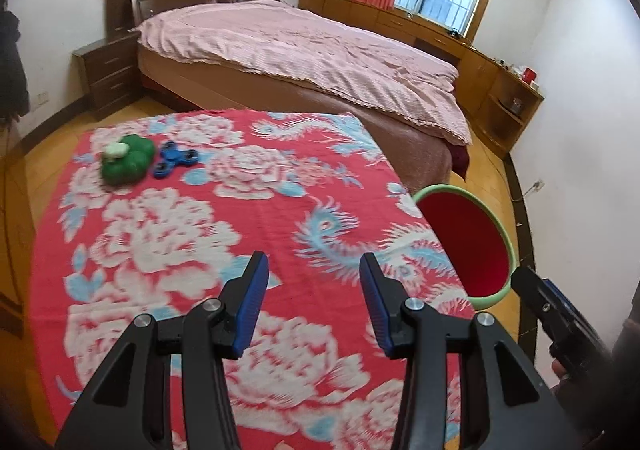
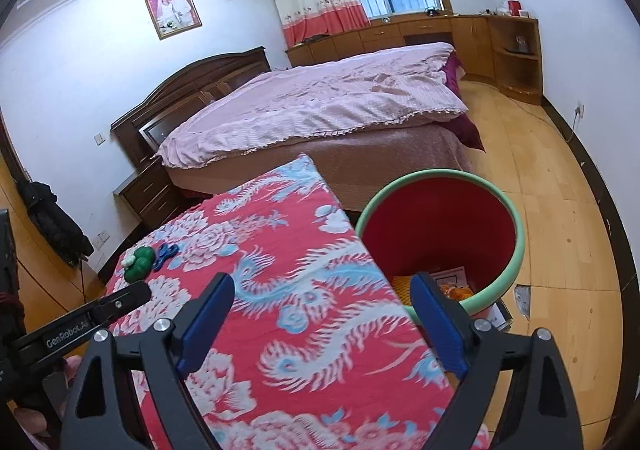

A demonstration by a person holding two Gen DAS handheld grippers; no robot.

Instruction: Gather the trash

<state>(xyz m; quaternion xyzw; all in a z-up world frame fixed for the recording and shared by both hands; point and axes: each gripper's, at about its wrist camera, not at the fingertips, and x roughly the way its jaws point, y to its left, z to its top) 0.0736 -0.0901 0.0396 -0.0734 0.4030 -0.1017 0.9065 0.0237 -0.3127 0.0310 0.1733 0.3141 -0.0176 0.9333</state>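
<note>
- Your left claw [image 1: 314,302] hangs wide apart over the near half of the tabletop [image 1: 224,250], with nothing between its blue pads.
- Your right claw [image 2: 324,326] is just as wide and just as bare, over the tabletop's right edge, beside the bin [image 2: 516,234].
- The bin stands on the floor against the right side of the tabletop, red inside with a pale green rim. Some things already lie at its bottom: something orange and a piece of printed card or paper, so by my judgement part of the collecting is done.
- What is left on the tabletop sits at the far left corner, well apart from both claws: a green lump [image 1: 128,164] with a small white piece [image 1: 115,151] on top of it, and a blue spinner [image 1: 176,159] touching or just beside the lump.
- Whether all three count as trash is a guess; the white piece looks the likeliest.
- You cannot tell what the white piece is, since it is small and blurred in both views.
- The bin's bottom is mostly hidden behind its near rim and your right claw's pad, so you cannot count its contents.
- The near edge of the tabletop is cut off behind both claws.
</note>
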